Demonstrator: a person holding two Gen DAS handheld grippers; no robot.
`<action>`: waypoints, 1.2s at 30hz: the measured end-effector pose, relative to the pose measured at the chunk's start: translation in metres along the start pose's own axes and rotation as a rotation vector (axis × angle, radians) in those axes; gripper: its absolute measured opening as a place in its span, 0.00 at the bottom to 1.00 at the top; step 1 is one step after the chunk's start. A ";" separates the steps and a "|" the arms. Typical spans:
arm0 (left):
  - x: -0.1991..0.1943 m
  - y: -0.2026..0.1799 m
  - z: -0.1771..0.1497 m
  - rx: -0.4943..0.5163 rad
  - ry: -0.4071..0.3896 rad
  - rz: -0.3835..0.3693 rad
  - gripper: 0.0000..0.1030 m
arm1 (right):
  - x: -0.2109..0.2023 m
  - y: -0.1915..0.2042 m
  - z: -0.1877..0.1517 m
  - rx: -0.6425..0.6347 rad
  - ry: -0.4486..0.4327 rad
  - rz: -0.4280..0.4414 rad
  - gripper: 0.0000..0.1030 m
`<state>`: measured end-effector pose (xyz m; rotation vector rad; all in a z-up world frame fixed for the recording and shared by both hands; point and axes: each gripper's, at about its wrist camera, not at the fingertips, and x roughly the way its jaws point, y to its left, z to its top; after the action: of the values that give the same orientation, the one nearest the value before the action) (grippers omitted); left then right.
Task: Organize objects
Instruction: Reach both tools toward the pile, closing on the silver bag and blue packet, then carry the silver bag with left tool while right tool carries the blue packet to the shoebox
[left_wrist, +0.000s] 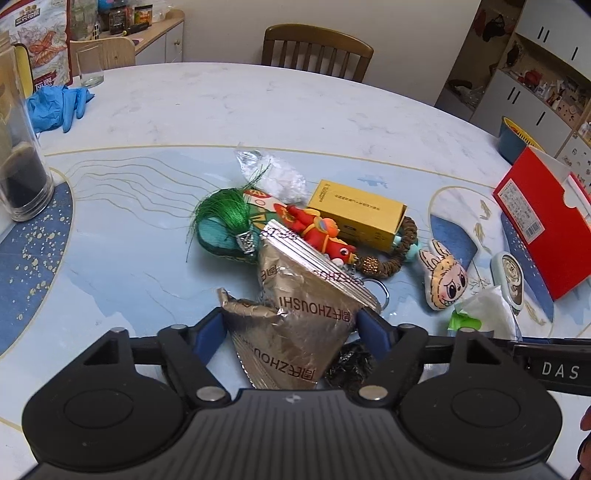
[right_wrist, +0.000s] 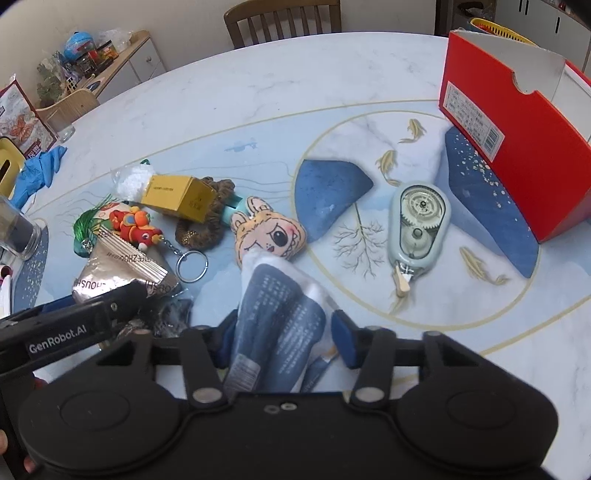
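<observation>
My left gripper (left_wrist: 290, 325) is shut on a crumpled gold foil packet (left_wrist: 295, 295), its blue pads against both edges. The packet leans over a pile: a green tassel (left_wrist: 221, 218), a red figure keychain (left_wrist: 321, 232), a yellow box (left_wrist: 358, 212) and a brown braided bracelet (left_wrist: 402, 243). In the right wrist view my right gripper (right_wrist: 282, 332) is shut on a blue-and-white tissue pack (right_wrist: 280, 317), which touches a plush face charm (right_wrist: 269, 232). A correction tape dispenser (right_wrist: 419, 221) lies to the right of the charm.
A red cardboard box (right_wrist: 517, 147) stands open at the table's right edge. At the left stand a glass jar (left_wrist: 22, 173), blue gloves (left_wrist: 55, 107) and a drinking glass (left_wrist: 90, 66). A wooden chair (left_wrist: 314, 48) is behind the table (left_wrist: 221, 103).
</observation>
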<state>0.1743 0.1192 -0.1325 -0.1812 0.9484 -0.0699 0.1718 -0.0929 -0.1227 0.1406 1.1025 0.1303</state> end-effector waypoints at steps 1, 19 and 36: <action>0.000 -0.001 0.000 0.001 0.002 0.001 0.73 | -0.001 0.000 -0.001 -0.009 -0.004 -0.003 0.42; -0.032 -0.013 0.006 0.016 -0.002 -0.016 0.53 | -0.049 -0.030 0.003 -0.055 -0.072 0.042 0.26; -0.084 -0.123 0.030 0.030 -0.024 -0.080 0.54 | -0.118 -0.132 0.042 -0.121 -0.108 0.140 0.27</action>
<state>0.1522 0.0138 -0.0248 -0.1922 0.9157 -0.1554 0.1615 -0.2448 -0.0243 0.1147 0.9745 0.3109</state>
